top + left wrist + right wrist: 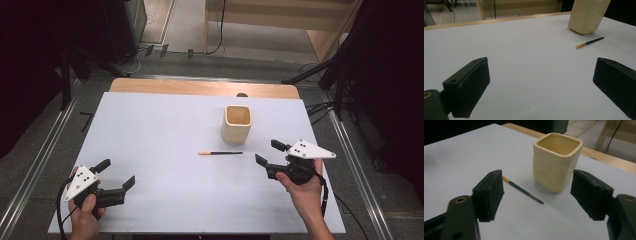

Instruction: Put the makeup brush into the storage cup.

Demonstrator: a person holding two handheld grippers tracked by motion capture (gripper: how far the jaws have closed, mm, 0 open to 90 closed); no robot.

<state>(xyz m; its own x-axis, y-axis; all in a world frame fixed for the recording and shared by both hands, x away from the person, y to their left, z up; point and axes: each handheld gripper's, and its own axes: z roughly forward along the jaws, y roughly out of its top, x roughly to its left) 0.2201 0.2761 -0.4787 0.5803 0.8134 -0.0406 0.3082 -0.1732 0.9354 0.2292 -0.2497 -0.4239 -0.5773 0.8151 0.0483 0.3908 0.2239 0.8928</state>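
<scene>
Cream square cup (236, 123) upright on white table (160, 130); thin pencil (220, 153) flat just in front. Left gripper (118, 173) and right gripper (267, 152) both held with jaws apart, well separated.

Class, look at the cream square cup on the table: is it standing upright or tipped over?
Upright. The cup rests on its base on the white table, with its open mouth facing up.

A cream square cup (236, 124) stands upright; a dark pencil (220, 153) (orange-tipped) lies flat just beside it.
</scene>
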